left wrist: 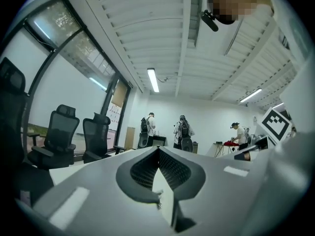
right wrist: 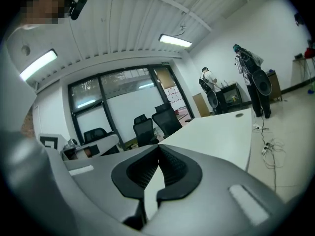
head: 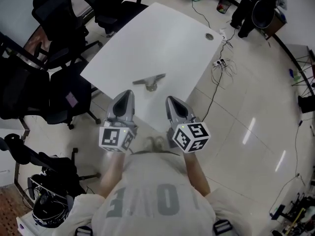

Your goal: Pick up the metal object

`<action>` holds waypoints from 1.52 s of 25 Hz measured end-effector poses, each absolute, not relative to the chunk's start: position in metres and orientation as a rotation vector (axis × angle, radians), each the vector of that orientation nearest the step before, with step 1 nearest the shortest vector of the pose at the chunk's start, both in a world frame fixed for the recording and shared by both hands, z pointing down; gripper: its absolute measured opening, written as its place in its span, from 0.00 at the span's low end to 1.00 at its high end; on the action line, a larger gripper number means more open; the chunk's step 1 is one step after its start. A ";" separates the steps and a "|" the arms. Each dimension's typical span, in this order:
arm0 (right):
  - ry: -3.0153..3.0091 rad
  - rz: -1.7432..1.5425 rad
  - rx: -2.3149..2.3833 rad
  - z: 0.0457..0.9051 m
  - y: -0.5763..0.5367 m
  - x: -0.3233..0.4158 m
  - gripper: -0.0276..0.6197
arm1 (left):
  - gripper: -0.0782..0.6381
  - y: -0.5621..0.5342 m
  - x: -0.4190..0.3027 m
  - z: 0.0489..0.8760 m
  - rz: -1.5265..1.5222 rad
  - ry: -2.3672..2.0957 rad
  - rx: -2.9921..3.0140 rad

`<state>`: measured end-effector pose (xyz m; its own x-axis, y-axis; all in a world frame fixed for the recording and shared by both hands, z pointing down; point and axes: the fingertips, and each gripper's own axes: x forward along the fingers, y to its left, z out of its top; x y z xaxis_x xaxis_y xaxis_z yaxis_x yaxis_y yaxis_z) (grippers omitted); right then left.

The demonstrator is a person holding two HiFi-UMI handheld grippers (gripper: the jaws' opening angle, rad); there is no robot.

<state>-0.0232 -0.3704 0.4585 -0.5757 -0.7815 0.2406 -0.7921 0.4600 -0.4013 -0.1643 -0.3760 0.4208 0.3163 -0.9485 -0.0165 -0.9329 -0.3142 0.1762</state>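
My left tool (head: 129, 93) is pressed together and empty, over the surface's (head: 162, 38) near edge. The metal object (head: 150, 82) lies just beyond, between it and my right tool (head: 170, 99), likewise pressed together. Blur hides the object's exact shape.

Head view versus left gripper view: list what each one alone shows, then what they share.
Head view only: the metal object plainly, lying on the white table; floor cables. Left gripper view only: ceiling lights, windows, people standing far off, and the left tool seen from inside, jaws together. Shared: table, black chairs, the right tool.
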 end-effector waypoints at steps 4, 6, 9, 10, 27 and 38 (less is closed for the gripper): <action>-2.627 0.743 1.338 0.482 -0.382 -0.039 0.05 | 0.11 -0.385 -0.167 0.435 -0.152 -1.759 2.395; -2.622 0.848 1.309 0.497 -0.390 -0.046 0.10 | 0.11 -0.388 -0.168 0.445 -0.113 -1.773 2.384; -2.563 0.897 1.295 0.525 -0.406 -0.058 0.23 | 0.11 -0.391 -0.165 0.464 -0.006 -1.779 2.407; -2.532 0.942 1.288 0.537 -0.412 -0.062 0.28 | 0.11 -0.393 -0.165 0.471 0.018 -1.775 2.404; -2.176 1.648 1.349 0.640 -0.465 -0.078 0.30 | 0.11 -0.412 -0.194 0.520 0.181 -1.804 2.278; -2.202 1.756 1.393 0.632 -0.476 -0.084 0.13 | 0.11 -0.402 -0.211 0.529 0.207 -1.847 2.215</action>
<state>-0.0844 -0.4760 0.6322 -0.6071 -0.6215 0.4951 -0.6210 -0.0177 -0.7836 -0.2109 -0.4019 0.5287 0.1866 -0.9457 0.2660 -0.9812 -0.1657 0.0992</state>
